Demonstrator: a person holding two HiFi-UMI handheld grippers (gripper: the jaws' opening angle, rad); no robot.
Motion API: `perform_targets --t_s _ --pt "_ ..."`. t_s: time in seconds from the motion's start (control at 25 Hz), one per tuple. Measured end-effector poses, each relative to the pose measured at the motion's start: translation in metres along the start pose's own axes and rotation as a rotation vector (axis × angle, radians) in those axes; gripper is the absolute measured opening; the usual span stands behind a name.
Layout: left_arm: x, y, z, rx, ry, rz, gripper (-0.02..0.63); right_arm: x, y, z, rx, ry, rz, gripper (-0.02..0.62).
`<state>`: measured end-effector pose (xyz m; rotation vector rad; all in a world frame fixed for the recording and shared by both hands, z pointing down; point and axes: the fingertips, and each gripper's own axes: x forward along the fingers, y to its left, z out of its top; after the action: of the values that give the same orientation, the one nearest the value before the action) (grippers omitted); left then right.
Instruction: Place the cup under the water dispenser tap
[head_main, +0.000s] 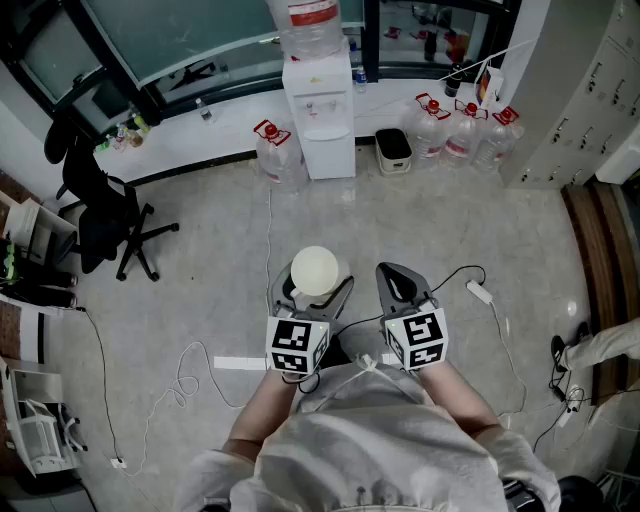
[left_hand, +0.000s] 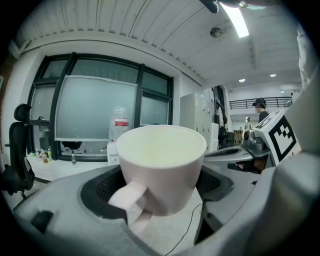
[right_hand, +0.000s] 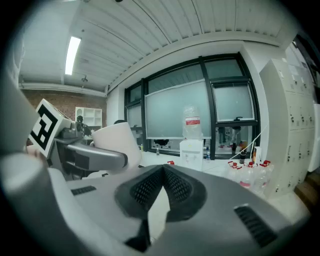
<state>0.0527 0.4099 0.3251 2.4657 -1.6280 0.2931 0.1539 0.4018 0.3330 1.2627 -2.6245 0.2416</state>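
We look steeply down from the head view and nearly level from both gripper views; all three share the distant dispenser (head_main: 318, 110).

White cup (left_hand: 162, 165), white dispenser (head_main: 320, 120), black chair (head_main: 95, 215)

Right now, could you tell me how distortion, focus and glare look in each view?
Head view: straight lines bow at the edges, and the cup is washed out white. Left gripper view: heavy fisheye with black corners, cup fairly sharp, foreground soft. Right gripper view: same fisheye; the ceiling lamp glares.
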Motion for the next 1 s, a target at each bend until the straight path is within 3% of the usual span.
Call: perform_targets --t_s 0.4,0.6,0.88,1.0 --pt "0.005 0.003 0.001 0.003 0.001 0.002 0.437 0.004 0.001 -0.002 0.010 0.003 0.018 0.026" --pt "0.006 0.007 -0.005 0.004 0.003 0.017 0.437 0.007 -0.005 -0.009 0.075 -0.011 0.010 0.028" --pt "0.019 0.044 -0.018 -0.022 0.017 0.040 0.437 0.037 -0.009 -0.026 0.116 0.030 -0.007 0.028" --pt "0.040 0.065 -0.013 -0.007 0.013 0.038 0.437 0.060 -0.025 -0.018 0.064 0.026 -0.065 0.028"
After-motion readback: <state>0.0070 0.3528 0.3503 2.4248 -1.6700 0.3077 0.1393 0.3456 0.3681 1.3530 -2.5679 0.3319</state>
